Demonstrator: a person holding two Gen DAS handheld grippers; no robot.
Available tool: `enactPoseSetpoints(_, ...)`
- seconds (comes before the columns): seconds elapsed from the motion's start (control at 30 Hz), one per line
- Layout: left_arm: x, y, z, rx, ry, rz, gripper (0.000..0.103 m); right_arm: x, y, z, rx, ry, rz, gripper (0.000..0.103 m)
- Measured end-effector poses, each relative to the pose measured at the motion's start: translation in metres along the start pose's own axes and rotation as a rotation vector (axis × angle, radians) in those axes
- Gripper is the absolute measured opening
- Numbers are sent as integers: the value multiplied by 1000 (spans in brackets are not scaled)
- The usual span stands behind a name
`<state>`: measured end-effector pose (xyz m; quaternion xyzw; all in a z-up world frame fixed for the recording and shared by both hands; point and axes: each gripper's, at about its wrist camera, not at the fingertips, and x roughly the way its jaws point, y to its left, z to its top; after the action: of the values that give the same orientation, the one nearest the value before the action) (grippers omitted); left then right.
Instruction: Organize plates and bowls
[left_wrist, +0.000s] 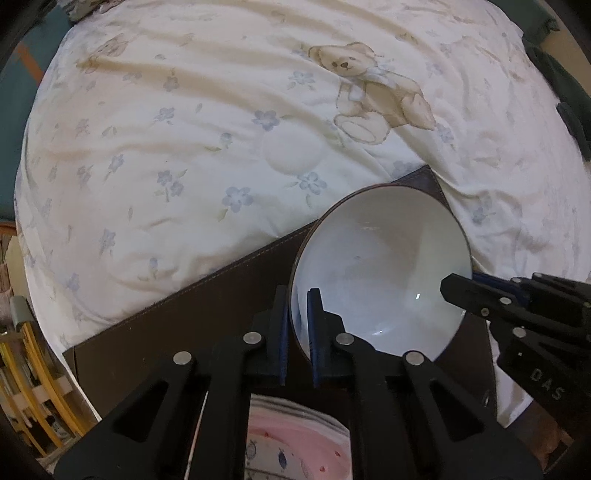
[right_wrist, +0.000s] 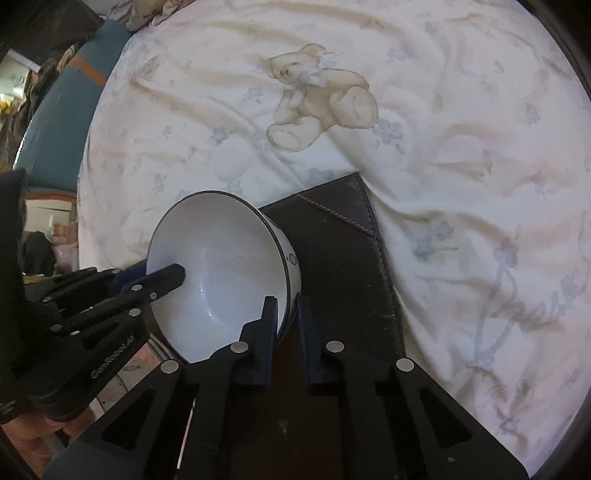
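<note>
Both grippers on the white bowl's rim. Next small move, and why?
Probably carry the white bowl toward the pink plates below. Left gripper and right gripper each pinch opposite rim sides, the bowl tilted above the brown mat.

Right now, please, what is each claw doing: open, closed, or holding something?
Left claw: closed on the rim of the white bowl.
Right claw: closed on the same bowl's opposite rim.

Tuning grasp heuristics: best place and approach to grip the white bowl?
Grip the white bowl by its thin rim, from above, one finger inside and one outside. Both the left gripper and the right gripper pinch opposite rim sections that way.
</note>
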<state>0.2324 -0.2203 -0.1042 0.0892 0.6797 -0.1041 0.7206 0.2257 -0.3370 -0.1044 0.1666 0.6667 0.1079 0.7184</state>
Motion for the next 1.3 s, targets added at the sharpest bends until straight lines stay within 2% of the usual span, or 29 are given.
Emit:
enactPoseSetpoints(0.17, -23, 0, -10, 2, -23, 2, 7, -8, 1, -7, 9, -21, 20, 9)
enactPoseSetpoints(0.33, -62, 18, -17, -12, -64, 17, 7, -32, 11, -14, 1, -70, 55, 9)
enactPoseSetpoints(0.67, -109, 40, -46, -43, -130, 27, 7, -70, 41, -23, -61, -128, 84, 9)
enactPoseSetpoints(1.3, -132, 77, -103, -142, -173, 13, 7, -90, 97, -57, -152, -140, 108, 9)
